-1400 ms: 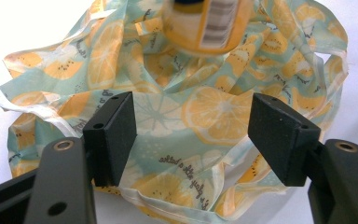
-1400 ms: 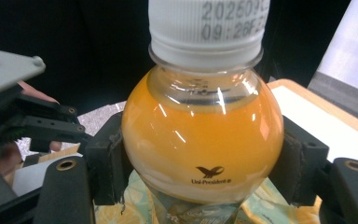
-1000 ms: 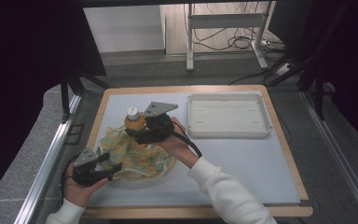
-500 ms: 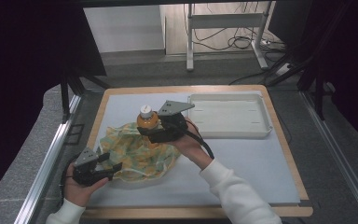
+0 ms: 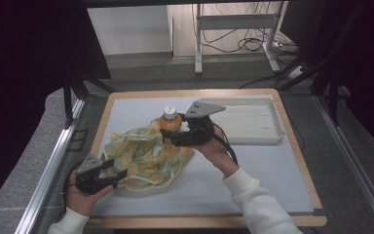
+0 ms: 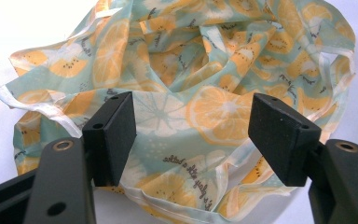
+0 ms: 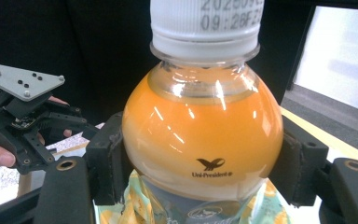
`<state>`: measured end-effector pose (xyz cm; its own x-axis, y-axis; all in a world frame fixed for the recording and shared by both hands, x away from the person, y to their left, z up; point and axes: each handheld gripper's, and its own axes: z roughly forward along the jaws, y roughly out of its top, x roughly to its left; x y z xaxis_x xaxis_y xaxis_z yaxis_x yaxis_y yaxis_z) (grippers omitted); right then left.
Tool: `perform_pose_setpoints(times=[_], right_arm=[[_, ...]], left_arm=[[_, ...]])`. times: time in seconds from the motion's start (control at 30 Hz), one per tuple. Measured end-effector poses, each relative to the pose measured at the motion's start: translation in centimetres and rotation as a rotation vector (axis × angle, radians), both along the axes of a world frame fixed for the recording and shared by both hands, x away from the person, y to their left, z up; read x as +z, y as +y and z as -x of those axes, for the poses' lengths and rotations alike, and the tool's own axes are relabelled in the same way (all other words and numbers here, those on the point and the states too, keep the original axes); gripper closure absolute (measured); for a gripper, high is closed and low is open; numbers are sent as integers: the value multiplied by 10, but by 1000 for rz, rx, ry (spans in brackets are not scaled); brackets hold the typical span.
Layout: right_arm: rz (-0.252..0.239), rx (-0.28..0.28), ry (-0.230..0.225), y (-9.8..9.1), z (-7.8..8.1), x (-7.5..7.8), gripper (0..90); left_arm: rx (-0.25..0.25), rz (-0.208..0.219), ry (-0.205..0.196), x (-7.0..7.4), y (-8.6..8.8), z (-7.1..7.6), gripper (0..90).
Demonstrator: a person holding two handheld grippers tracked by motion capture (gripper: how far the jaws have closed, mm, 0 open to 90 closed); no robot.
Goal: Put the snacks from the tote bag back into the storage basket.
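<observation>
Our right claw [image 5: 168, 134] clamps the juice bottle [image 5: 170, 123], mid-frame, apparently clear of the bag [image 5: 146, 156]. Our left claw [image 6: 193, 135] gapes apart over the bag; the tray [image 5: 253, 122] waits upper right.

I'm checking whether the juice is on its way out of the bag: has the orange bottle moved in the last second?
Yes. The orange bottle, clamped in the right gripper, has shifted right, toward the white tray, and slightly up off the citrus-print bag.

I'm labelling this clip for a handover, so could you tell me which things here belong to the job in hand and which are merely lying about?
In the job:
- juice bottle, clamped upright in the right gripper
- printed cloth bag, spread under the open left gripper

Lying about:
- white tray, at the table's far right
- metal stand and cables on the floor behind
</observation>
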<state>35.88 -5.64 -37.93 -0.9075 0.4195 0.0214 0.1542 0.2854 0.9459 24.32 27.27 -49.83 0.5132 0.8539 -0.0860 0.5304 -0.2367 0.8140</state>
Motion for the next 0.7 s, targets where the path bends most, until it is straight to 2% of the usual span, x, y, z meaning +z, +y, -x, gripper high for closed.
perform_pose_setpoints(times=[0.2,0.7], right_arm=[[-14,-17,-13,-12,-4,5,305],[-36,-69,-19,-30,-12,14,305]], left_arm=[[0,-1,-15,0,-3,1,331],[-6,0,-16,1,-1,2,328]])
